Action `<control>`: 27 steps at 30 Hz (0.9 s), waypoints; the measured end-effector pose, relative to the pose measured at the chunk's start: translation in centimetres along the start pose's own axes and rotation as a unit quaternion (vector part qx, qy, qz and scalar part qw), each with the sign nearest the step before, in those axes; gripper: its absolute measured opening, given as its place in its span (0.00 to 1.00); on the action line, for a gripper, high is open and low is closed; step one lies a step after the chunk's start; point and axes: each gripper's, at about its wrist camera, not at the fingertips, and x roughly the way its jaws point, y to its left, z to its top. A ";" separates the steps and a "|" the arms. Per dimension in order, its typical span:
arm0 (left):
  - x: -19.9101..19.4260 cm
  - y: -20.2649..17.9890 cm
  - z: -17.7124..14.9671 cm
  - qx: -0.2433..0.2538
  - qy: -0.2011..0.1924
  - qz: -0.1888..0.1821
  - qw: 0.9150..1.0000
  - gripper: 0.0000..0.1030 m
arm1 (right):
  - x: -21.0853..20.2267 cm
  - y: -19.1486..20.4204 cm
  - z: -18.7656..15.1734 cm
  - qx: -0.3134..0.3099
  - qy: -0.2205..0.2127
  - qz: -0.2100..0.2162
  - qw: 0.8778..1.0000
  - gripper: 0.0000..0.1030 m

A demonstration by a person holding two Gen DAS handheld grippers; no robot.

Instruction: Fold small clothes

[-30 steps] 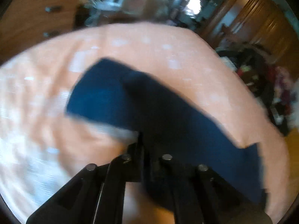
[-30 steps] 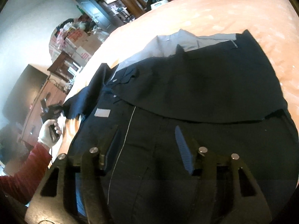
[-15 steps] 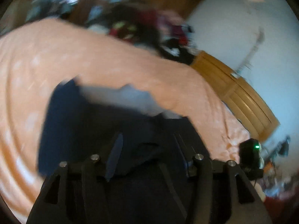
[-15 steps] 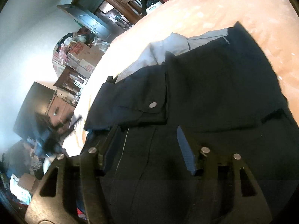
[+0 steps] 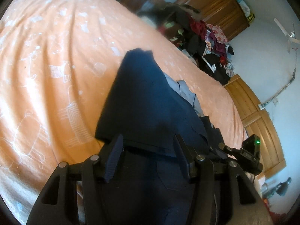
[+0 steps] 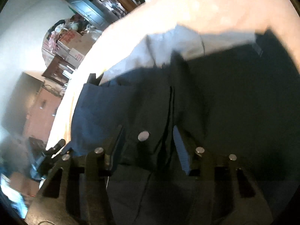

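Note:
A small navy garment [image 5: 142, 97] lies partly folded on the orange bedspread [image 5: 56, 65], with its pale grey lining [image 5: 185, 91] showing at the far side. My left gripper [image 5: 148, 150] hovers open just over the garment's near edge, nothing between its fingers. In the right wrist view the same garment [image 6: 234, 103] fills the frame, a folded flap with a silver snap button [image 6: 143, 136] lying across it and the grey lining [image 6: 168, 45] beyond. My right gripper [image 6: 148, 146] is open low over that flap. The view is blurred.
The other gripper [image 5: 249, 153], with a green light, shows at the garment's right edge. A heap of clothes [image 5: 204, 37] and wooden wardrobes [image 5: 221, 5] stand past the bed. Boxes [image 6: 71, 43] and dark furniture [image 6: 86, 9] lie beyond the bed's left side.
My left gripper held a navy flap a second ago; it has let go, opened and swung round over the garment. The flap now lies folded across it. My right gripper has moved closer.

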 end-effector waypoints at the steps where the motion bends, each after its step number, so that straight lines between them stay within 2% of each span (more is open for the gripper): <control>1: 0.1 0.0 0.0 -0.001 -0.001 -0.002 1.000 0.55 | -0.6 0.3 -0.3 -0.004 -0.009 0.001 1.000 0.50; 3: 0.2 0.2 0.0 -0.002 -0.001 -0.003 1.000 0.55 | -1.5 0.6 -1.3 0.005 -0.013 0.019 1.000 0.50; 6: 0.5 0.2 0.2 -0.004 0.002 -0.003 1.000 0.56 | -1.3 -0.3 -2.9 0.043 0.010 0.048 0.998 0.50; 8: 0.6 0.0 0.3 -0.004 0.003 -0.004 1.000 0.56 | -0.6 -1.0 -3.3 0.049 0.025 0.034 0.998 0.50; 15: 0.9 -0.3 0.4 -0.003 0.005 -0.003 1.000 0.58 | 2.2 -2.5 -2.0 0.112 0.038 0.083 0.989 0.50; 16: 0.9 -0.3 0.4 -0.003 0.005 -0.003 1.000 0.58 | 2.3 -2.8 -1.9 0.124 0.037 0.089 0.988 0.47; 17: 0.9 -0.3 0.4 -0.003 0.005 -0.002 1.000 0.58 | 2.5 -3.0 -1.7 0.130 0.036 0.095 0.986 0.31; 18: 0.9 -0.3 0.4 -0.002 0.005 -0.002 1.000 0.58 | 2.4 -3.0 -1.5 0.130 0.036 0.102 0.986 0.03; 22: 0.9 -0.4 0.4 0.000 0.004 -0.003 1.000 0.59 | -1.5 -1.9 0.1 0.093 -0.010 0.122 0.988 0.02; 24: 1.0 -0.9 0.2 0.013 0.004 0.000 1.000 0.59 | -3.0 -2.5 0.6 0.077 -0.020 0.107 0.991 0.02; 27: 1.0 -1.4 0.1 0.026 0.003 -0.001 1.000 0.59 | -2.9 -5.0 0.1 0.094 -0.010 0.075 0.993 0.02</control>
